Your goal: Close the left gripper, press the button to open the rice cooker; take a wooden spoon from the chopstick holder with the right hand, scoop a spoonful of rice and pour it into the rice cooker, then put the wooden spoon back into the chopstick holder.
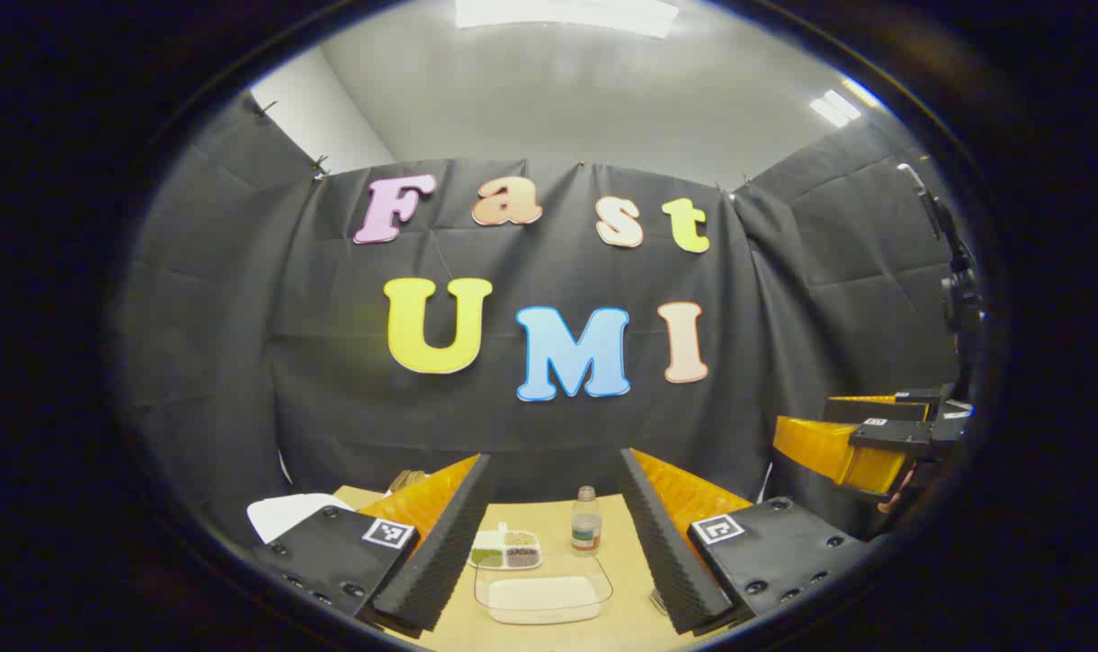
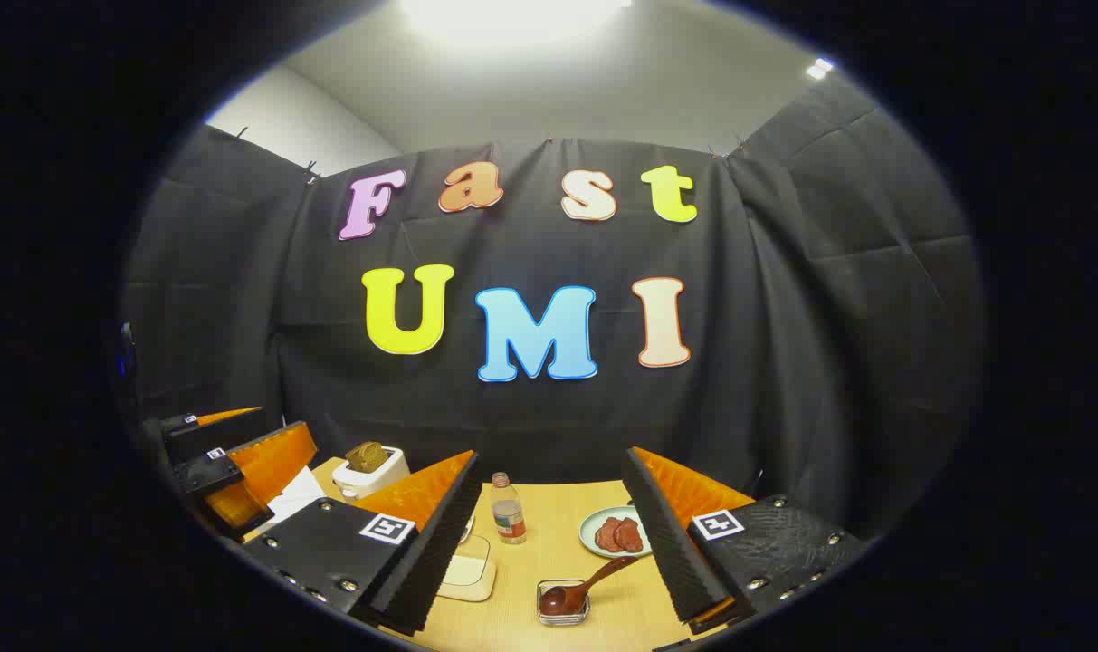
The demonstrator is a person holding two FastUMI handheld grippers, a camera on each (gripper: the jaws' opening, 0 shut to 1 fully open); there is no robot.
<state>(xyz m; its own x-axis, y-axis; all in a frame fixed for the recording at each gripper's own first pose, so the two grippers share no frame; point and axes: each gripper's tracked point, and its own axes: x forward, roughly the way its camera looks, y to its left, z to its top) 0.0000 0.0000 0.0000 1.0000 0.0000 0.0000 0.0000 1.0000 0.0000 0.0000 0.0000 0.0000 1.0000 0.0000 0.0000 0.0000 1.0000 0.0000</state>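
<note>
Presently, item one: left gripper (image 1: 553, 543), fingers spread wide, empty, held high above the tabletop (image 1: 634, 530). Item two: right gripper (image 2: 549, 543), likewise agape and empty. Item three: wooden spoon (image 2: 585, 587), bowl resting in a small glass holder (image 2: 562, 608) near the tabletop's front edge. Item four: clear tray of rice (image 1: 541, 598), front edge. Advice: pinch the left fingers together before descending, so a firm blunt tip meets the button.
</note>
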